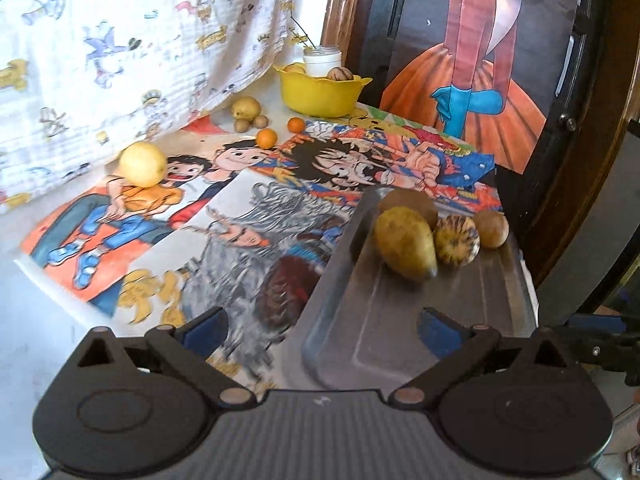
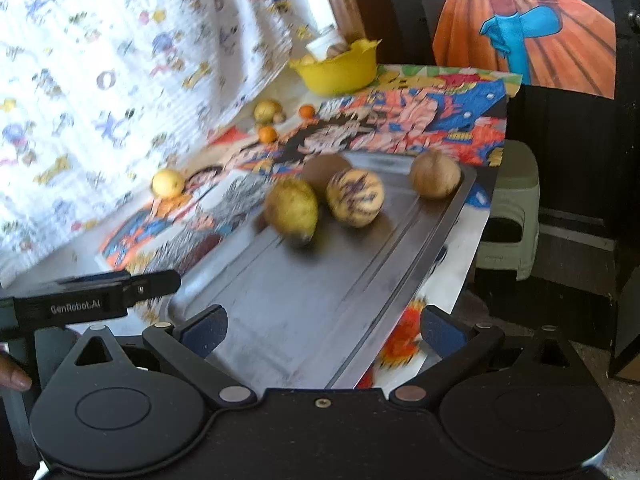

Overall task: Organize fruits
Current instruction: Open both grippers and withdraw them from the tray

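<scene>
A metal tray (image 1: pixel 400 320) (image 2: pixel 312 304) lies on the table's near right and carries several fruits: a yellow-green pear (image 1: pixel 404 244) (image 2: pixel 292 210), a striped yellow melon-like fruit (image 1: pixel 457 240) (image 2: pixel 355 198), and two brown round fruits (image 1: pixel 491 229) (image 2: pixel 435 174). My left gripper (image 1: pixel 322 330) hangs open over the tray's near left edge with nothing between its fingers. My right gripper (image 2: pixel 323 328) is open above the tray's near end, also empty. Loose on the table are a yellow round fruit (image 1: pixel 143 163) (image 2: pixel 168 183) and two small oranges (image 1: pixel 267 138) (image 2: pixel 267 134).
A yellow bowl (image 1: pixel 320 94) (image 2: pixel 340 72) at the back holds fruit and a white jar (image 1: pixel 322 60). A pear and small brown fruits (image 1: pixel 246 110) lie beside a hanging printed cloth (image 1: pixel 120 60). Cartoon posters (image 1: pixel 240 200) cover the table. A green stool (image 2: pixel 508 216) stands right of the table.
</scene>
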